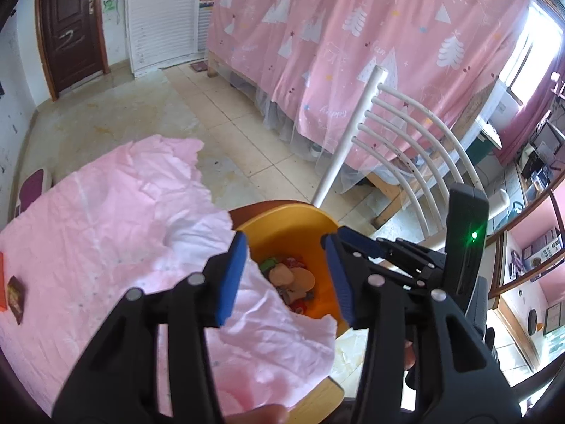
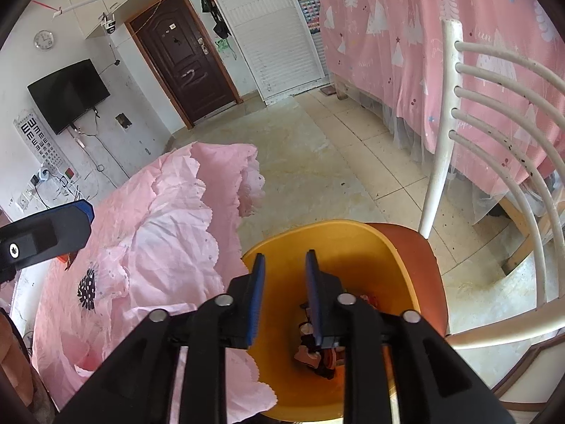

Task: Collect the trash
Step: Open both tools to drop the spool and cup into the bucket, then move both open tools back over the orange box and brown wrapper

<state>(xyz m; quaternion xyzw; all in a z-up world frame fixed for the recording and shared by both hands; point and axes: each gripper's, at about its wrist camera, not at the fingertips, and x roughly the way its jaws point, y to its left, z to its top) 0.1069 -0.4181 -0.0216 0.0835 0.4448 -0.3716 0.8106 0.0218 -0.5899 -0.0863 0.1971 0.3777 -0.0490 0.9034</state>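
- Black jaws with blue pads fill the foreground of both wrist views: the left gripper [image 1: 286, 275] and the right gripper [image 2: 284, 296] both point down into a round orange plastic bin [image 2: 339, 236].
- Both claws stand parted with nothing between the pads, the left wider than the right (a release over the bin looks the likely reason).
- Collected trash [image 1: 289, 281], a heap of tan scraps and red and green wrappers, lies at the bottom of the bin.
- That bin sits on the brown seat [image 2: 413, 247] of a white metal chair [image 2: 494, 123], drawn close beside the table so drops are short.
- A wrinkled pink cloth with a scalloped edge [image 2: 169, 229] covers the table, and its hem overlaps the bin's rim on the left side, which could snag a jaw.
- More work seems left: a small dark wrapper [image 1: 16, 298] and an orange item [image 1: 2, 282] lie on the cloth at the far left edge, well apart from the bin.
- Beyond are a tiled floor [image 1: 212, 106], a pink curtain with white trees [image 1: 370, 53] and a dark door [image 2: 183, 60].
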